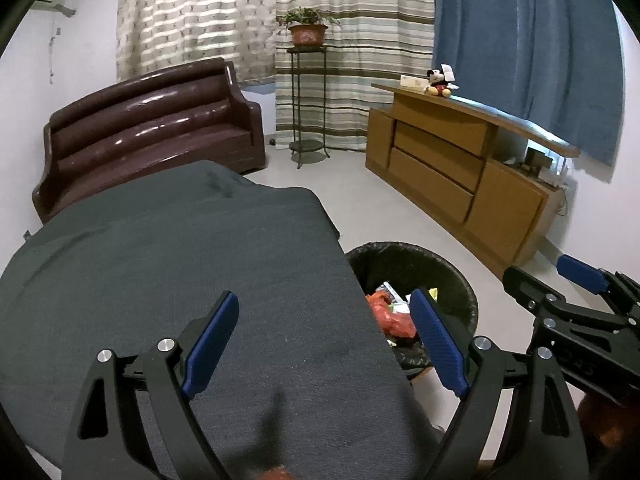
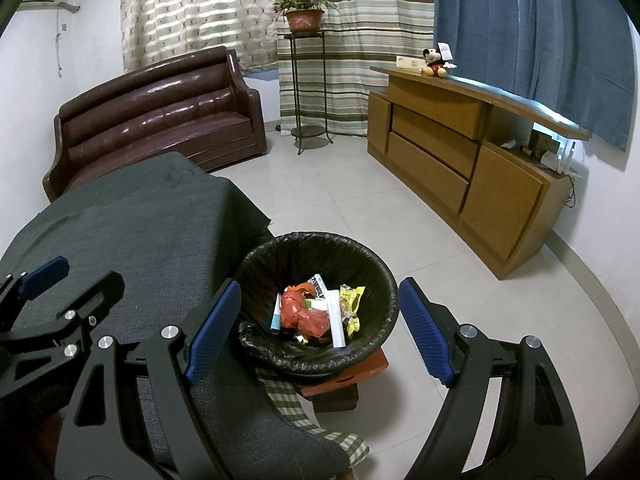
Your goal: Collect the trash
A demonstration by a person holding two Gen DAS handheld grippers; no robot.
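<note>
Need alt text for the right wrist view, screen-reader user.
The open, empty right gripper hovers over a black-lined trash bin holding an orange bag, a yellow wrapper and paper scraps. A grey-covered table lies left, where the left gripper shows. Behind are a brown sofa, a wooden cabinet and curtains.

bin (image 2: 316,308) just right of covered table (image 2: 140,232) | trash (image 2: 316,312) in bin | sofa (image 2: 156,112) behind table | cabinet (image 2: 460,160) far right of bin
</note>
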